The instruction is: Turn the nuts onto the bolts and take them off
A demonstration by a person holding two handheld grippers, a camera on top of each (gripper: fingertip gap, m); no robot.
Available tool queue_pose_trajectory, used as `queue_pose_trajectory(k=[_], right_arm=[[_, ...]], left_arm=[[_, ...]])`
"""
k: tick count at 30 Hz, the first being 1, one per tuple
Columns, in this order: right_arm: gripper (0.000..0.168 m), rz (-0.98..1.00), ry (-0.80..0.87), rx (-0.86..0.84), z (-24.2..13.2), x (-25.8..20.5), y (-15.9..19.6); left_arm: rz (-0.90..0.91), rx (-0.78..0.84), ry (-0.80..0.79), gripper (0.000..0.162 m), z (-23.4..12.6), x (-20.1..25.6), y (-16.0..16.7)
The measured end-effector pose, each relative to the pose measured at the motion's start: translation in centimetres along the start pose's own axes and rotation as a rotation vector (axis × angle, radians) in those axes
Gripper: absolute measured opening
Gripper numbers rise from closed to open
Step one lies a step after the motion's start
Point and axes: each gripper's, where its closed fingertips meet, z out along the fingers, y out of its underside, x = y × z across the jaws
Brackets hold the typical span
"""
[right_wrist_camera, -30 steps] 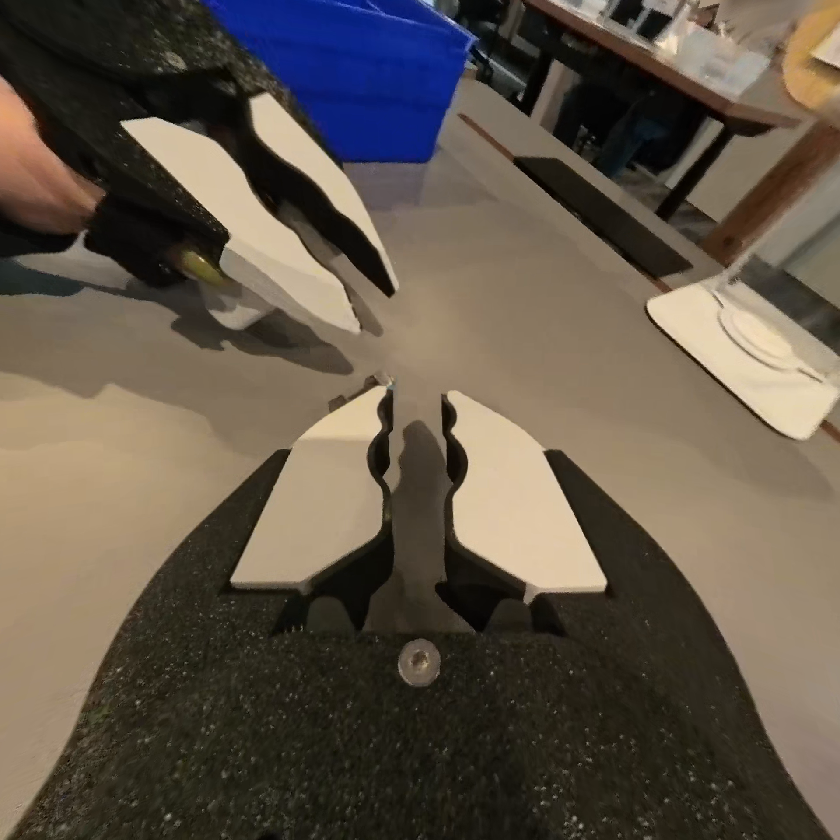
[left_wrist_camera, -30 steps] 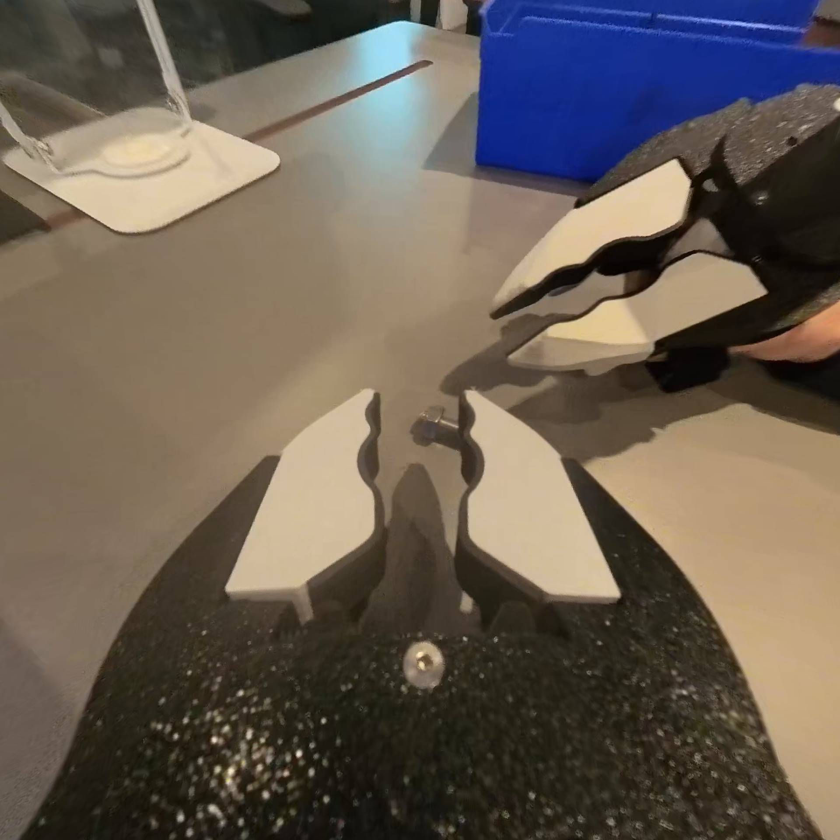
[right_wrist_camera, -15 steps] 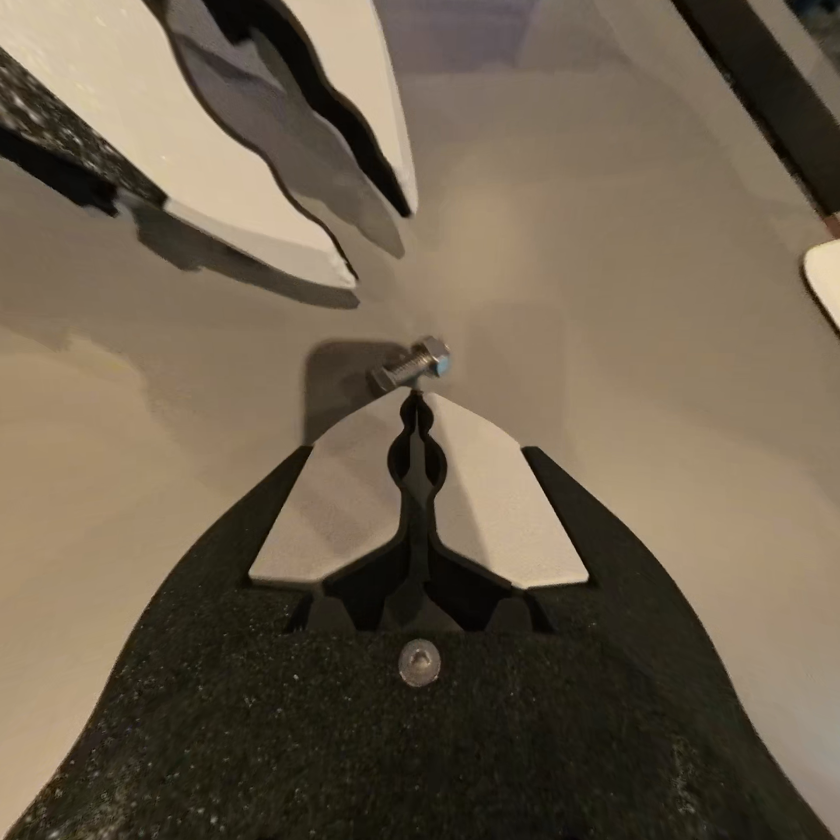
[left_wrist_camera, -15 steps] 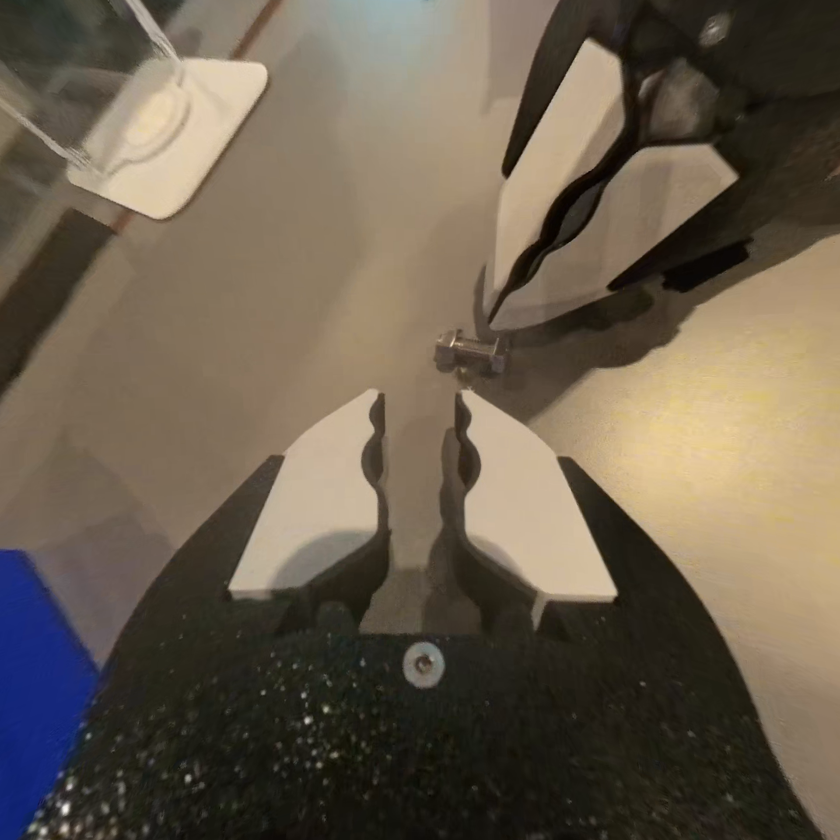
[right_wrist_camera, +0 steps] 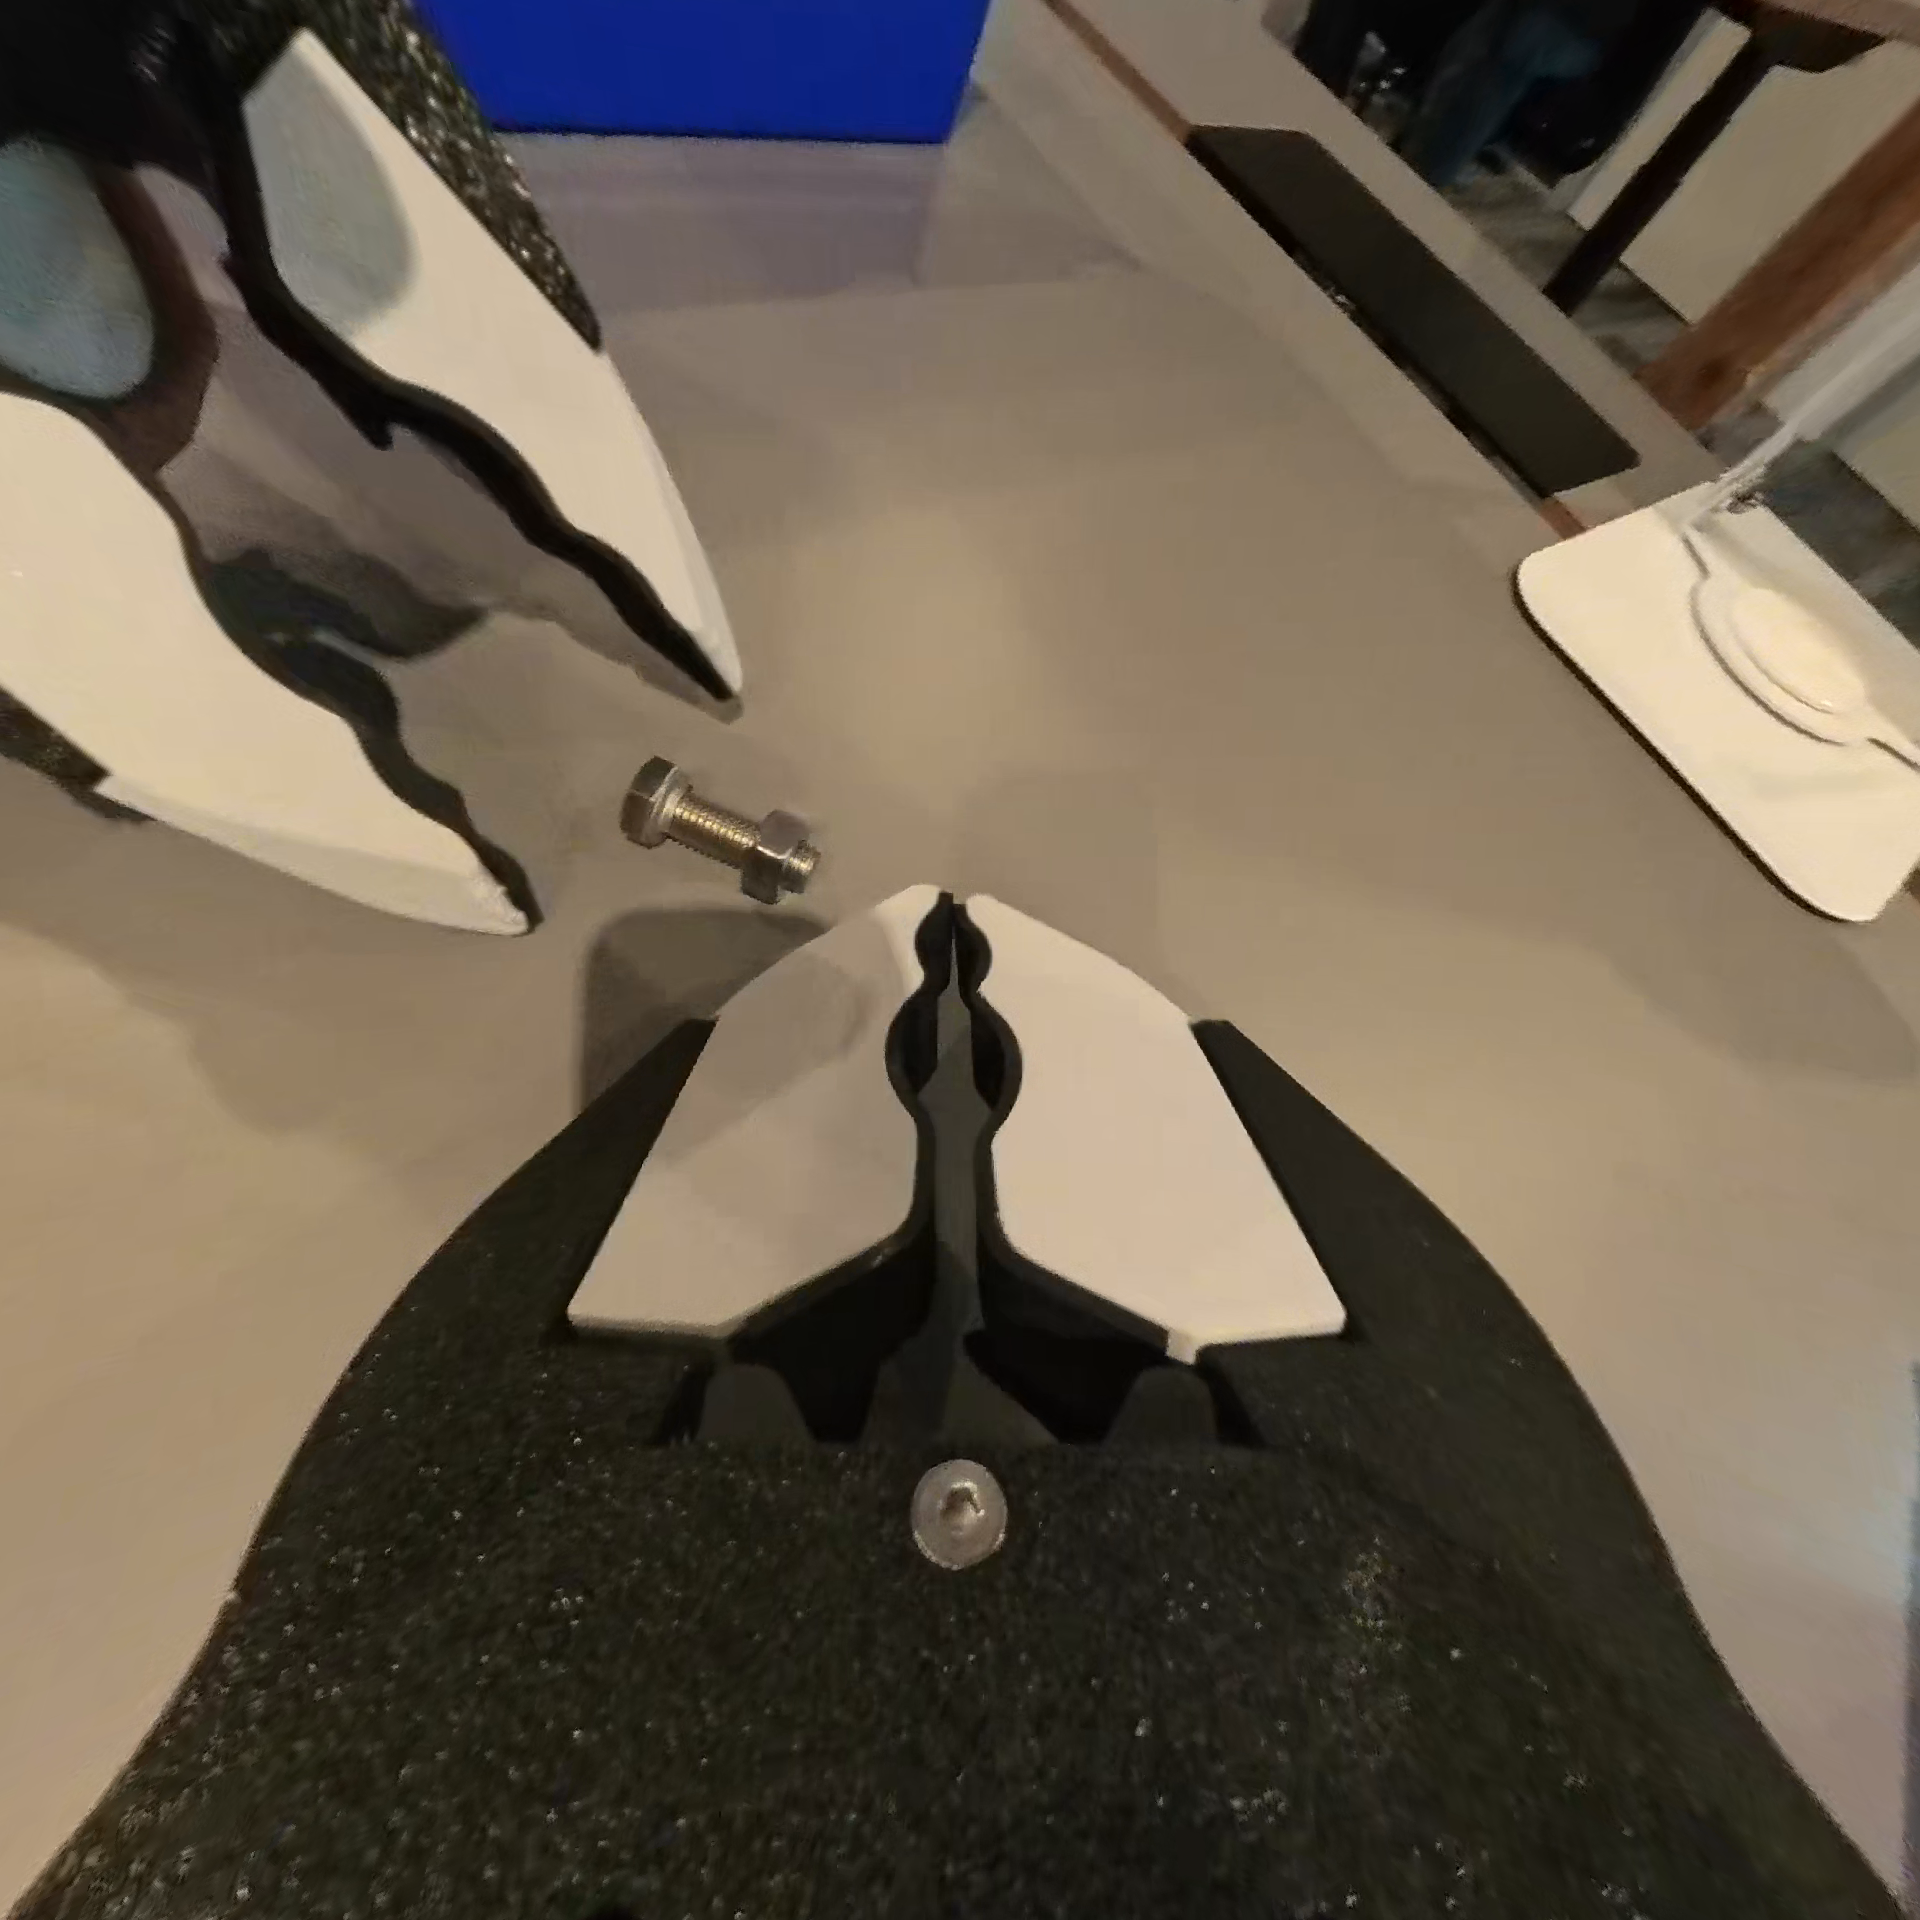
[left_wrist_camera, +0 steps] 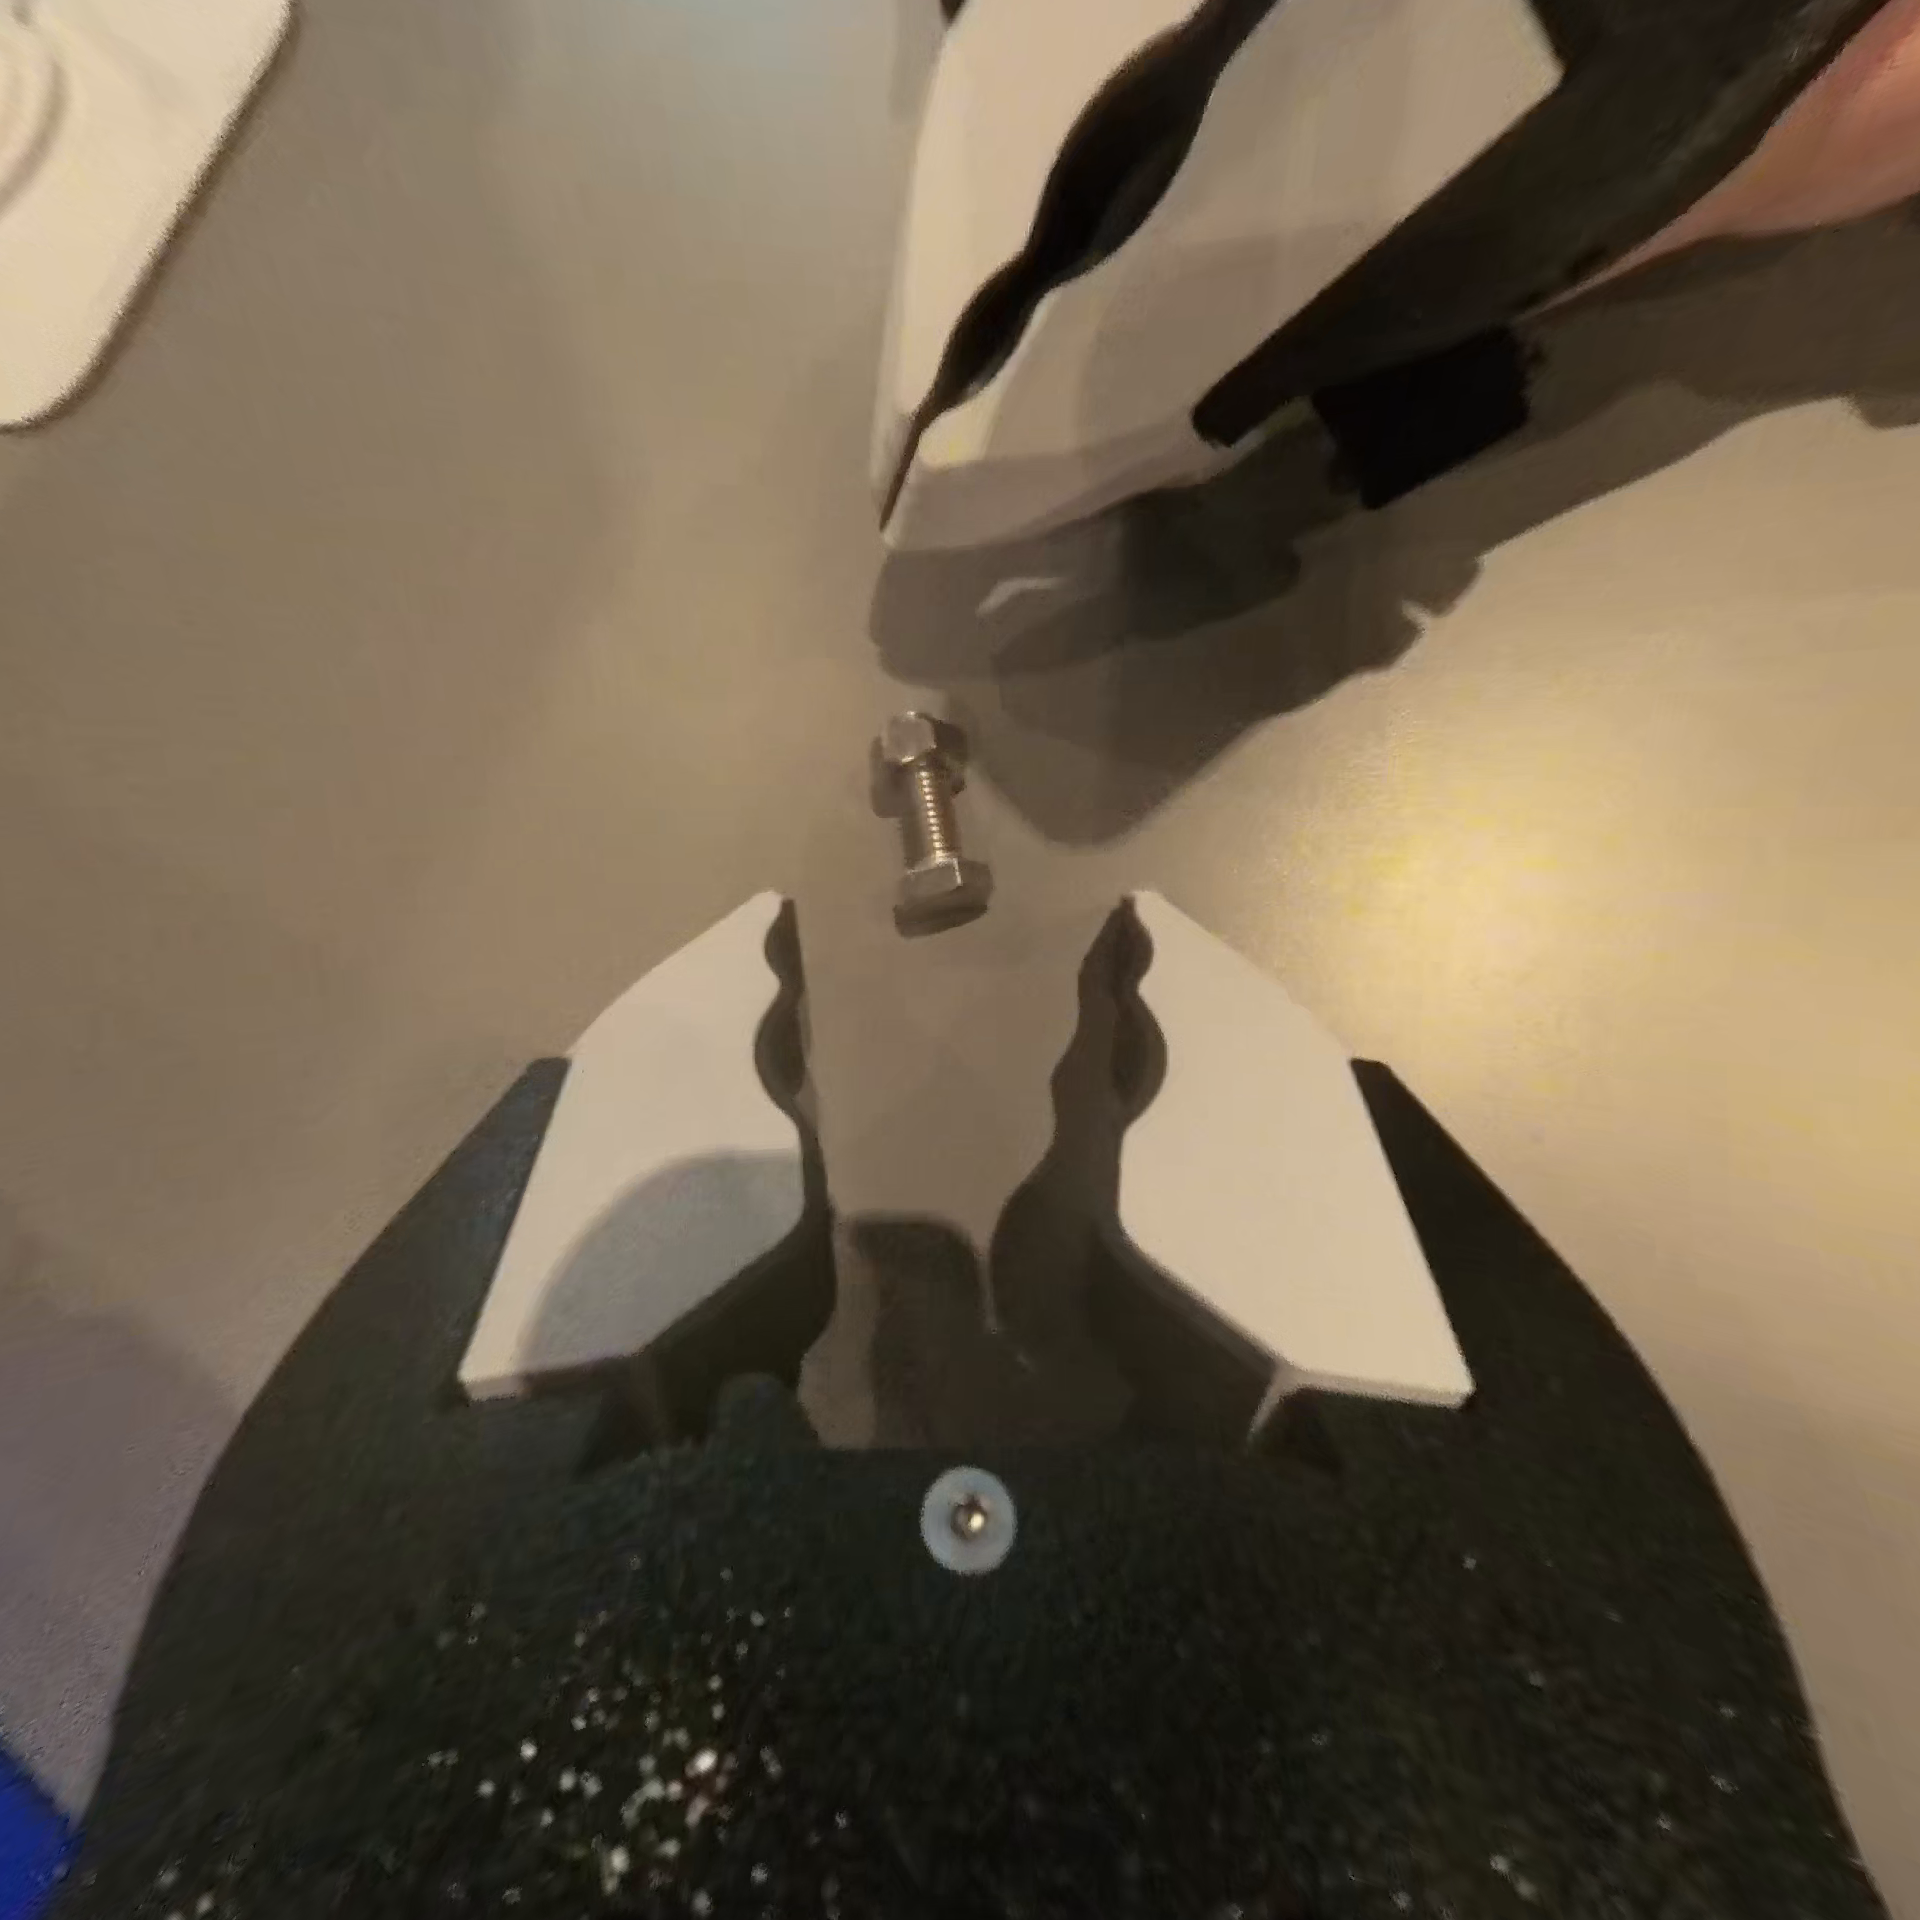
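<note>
Bolt [right_wrist_camera: 694,819] and nut [right_wrist_camera: 777,854] lie joined on the grey table [right_wrist_camera: 1039,520], the nut threaded near the end of the shank and the hexagonal head at the other end. Neither gripper touches them.

Seen from its own wrist camera, the left gripper [left_wrist_camera: 956,914] hangs just short of the bolt's head, fingers apart, with the head roughly in line with the gap. The right gripper [right_wrist_camera: 951,904] sits just beside the nut end, fingers together and holding nothing.

The bolt is a small round piece lying loose, so the likely trouble is rolling. If one left finger [left_wrist_camera: 675,1101] meets the head before the other, or the closed right tips nudge the nut, the bolt could spin or skid away from both tools. A pinch on the threads alone looks slippery, and the bolt may twist out as the fingers close.

Beyond the bolt stand a blue bin [right_wrist_camera: 707,62] and a white stand base [right_wrist_camera: 1714,707], both well apart from it.
</note>
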Motion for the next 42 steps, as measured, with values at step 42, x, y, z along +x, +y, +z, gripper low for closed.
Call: queue_pose_trajectory(k=[42], right_arm=[[0.030, 0.398, -0.197, 0.292, -4.0, 1.3, -2.1]], left_arm=[[0.053, 0.455, -0.306, 0.000, -4.6, -4.9, -4.1]])
